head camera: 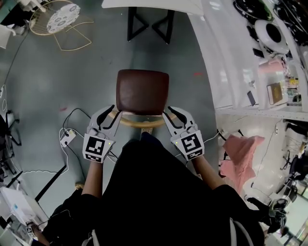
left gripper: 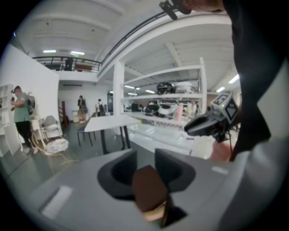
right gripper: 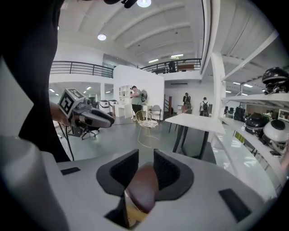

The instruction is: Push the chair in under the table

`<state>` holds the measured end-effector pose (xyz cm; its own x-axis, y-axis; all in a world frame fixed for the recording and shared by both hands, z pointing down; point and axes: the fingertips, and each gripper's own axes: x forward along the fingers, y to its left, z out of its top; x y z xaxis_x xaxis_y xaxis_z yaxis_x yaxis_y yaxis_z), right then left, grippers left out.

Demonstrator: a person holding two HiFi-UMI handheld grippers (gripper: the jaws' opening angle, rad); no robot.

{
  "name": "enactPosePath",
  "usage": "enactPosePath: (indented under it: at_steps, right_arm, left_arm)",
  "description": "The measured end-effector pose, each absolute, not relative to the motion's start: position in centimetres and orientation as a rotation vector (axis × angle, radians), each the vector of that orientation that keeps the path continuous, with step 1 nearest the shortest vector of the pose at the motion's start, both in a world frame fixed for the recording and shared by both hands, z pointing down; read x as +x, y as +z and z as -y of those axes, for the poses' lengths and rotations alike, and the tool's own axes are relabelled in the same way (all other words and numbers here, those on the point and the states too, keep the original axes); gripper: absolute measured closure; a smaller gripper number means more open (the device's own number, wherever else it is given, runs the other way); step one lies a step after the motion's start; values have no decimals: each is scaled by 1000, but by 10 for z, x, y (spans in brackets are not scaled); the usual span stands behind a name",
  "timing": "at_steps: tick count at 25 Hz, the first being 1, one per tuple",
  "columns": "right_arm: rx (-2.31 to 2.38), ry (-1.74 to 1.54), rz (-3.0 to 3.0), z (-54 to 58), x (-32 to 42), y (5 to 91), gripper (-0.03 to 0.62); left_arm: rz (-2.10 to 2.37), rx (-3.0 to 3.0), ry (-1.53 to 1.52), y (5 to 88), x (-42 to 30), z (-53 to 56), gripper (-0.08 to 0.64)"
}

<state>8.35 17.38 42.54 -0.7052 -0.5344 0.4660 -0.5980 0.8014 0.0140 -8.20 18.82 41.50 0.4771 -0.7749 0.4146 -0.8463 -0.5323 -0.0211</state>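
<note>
Honestly, couldn't see the legs of the chair (head camera: 142, 91) from the head view; caught just a cut-off edge of the table (head camera: 159, 5), well beyond it. Found left gripper (head camera: 111, 115) and right gripper (head camera: 172, 116) flanking its back rail (head camera: 139, 123), both slightly parted, clamping nothing. Got the whole tabletop only through gripper views.

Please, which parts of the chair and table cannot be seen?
Chair legs: head view, hidden beneath its own seat.
Backrest, lower part: head view, covered by the person's dark clothing.
Table: head view, cut off by the top edge.
Chair in both gripper views: blurred, too close.
</note>
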Motion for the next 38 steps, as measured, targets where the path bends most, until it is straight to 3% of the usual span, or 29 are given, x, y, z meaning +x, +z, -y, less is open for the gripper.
enactPosePath:
  at_steps: [2, 6, 20, 38]
  right_arm:
    - [795, 234, 2507, -175, 85, 441, 475]
    - [731, 291, 2448, -177, 93, 470, 459]
    - [522, 356, 2189, -212, 106, 574, 437]
    - [350, 105, 1899, -237, 124, 658, 417]
  left_arm:
    - [1351, 2547, 643, 430, -82, -188, 424]
    - [1177, 2579, 862, 468, -73, -193, 396]
    - [559, 2511, 1368, 596, -85, -244, 319]
    - [379, 2466, 1732, 668, -91, -250, 290]
